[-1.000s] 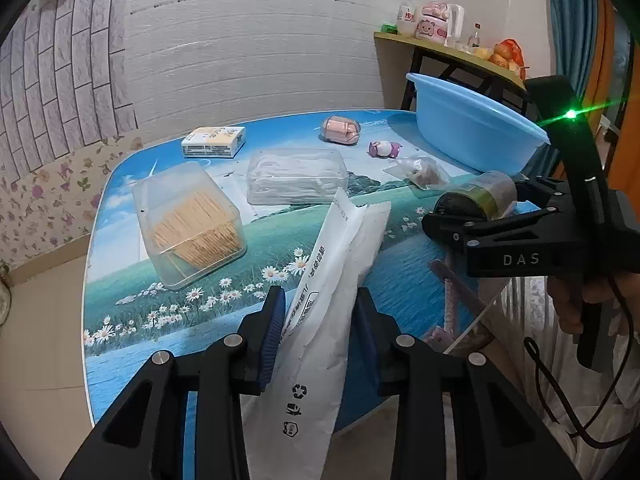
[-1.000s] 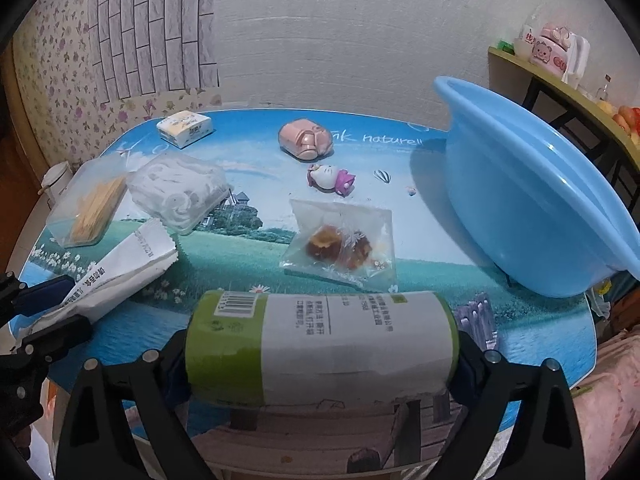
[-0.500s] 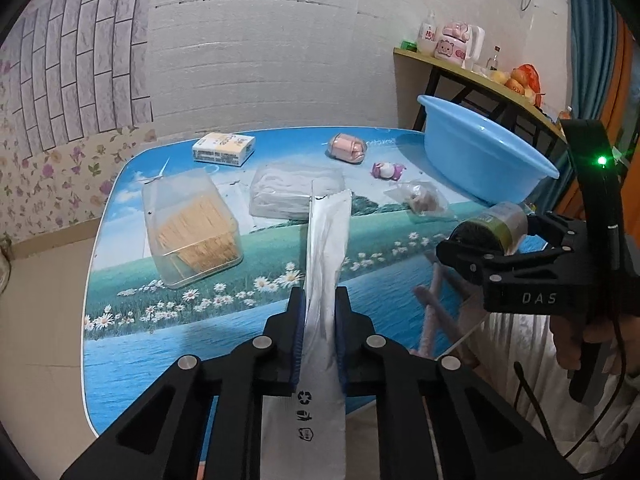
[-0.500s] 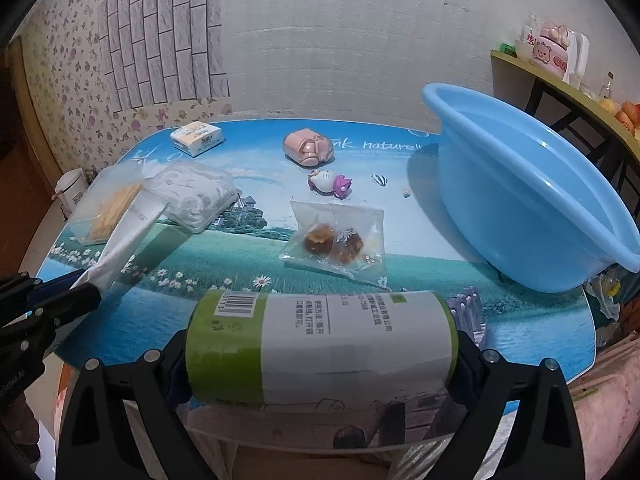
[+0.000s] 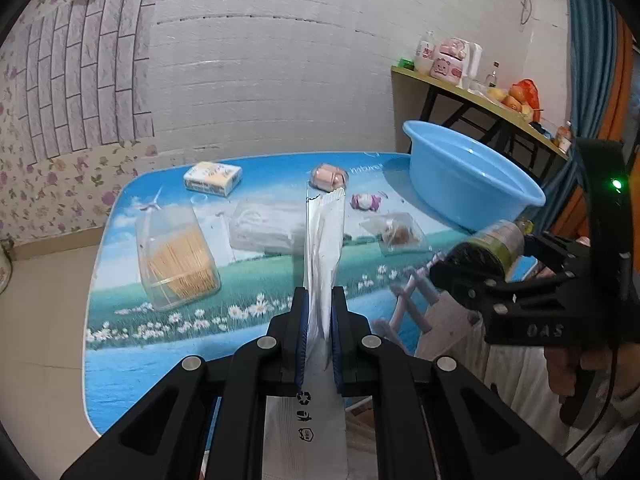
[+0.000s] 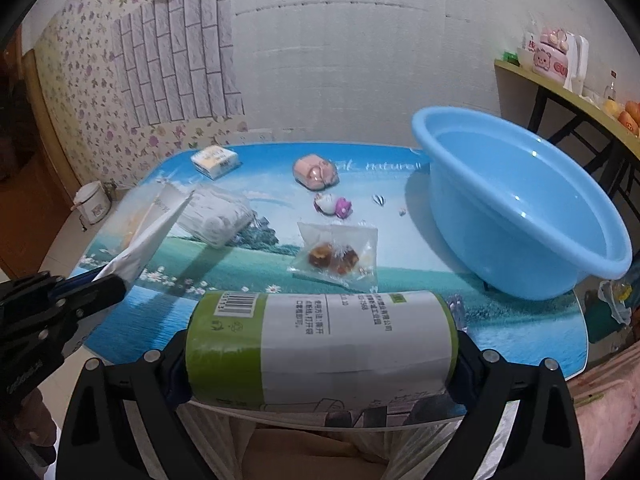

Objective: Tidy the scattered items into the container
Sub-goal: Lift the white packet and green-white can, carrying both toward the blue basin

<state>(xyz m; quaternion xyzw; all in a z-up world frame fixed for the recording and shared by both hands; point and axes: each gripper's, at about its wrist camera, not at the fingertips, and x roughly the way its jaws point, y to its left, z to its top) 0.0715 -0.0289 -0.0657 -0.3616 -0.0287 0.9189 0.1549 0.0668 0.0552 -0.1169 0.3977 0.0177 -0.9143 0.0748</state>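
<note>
My left gripper (image 5: 319,300) is shut on a long white packet (image 5: 324,248) and holds it above the table's near edge. The packet also shows in the right wrist view (image 6: 154,236). My right gripper (image 6: 320,344) is shut on a green and white roll (image 6: 320,346), held sideways in front of the table; in the left wrist view the roll (image 5: 486,246) is at the right. The blue basin (image 6: 520,216) stands at the table's right, empty as far as I see.
On the table (image 5: 120,360) lie a clear box of sticks (image 5: 176,260), a clear bag of white items (image 5: 266,230), a small carton (image 5: 212,176), a pink toy (image 6: 316,172), a small figure (image 6: 334,204) and a snack bag (image 6: 336,256). A shelf (image 5: 480,96) stands behind the basin.
My left gripper has closed on the white packet and lifted it up and back from the table. The right gripper with the roll has also pulled back and risen a little.
</note>
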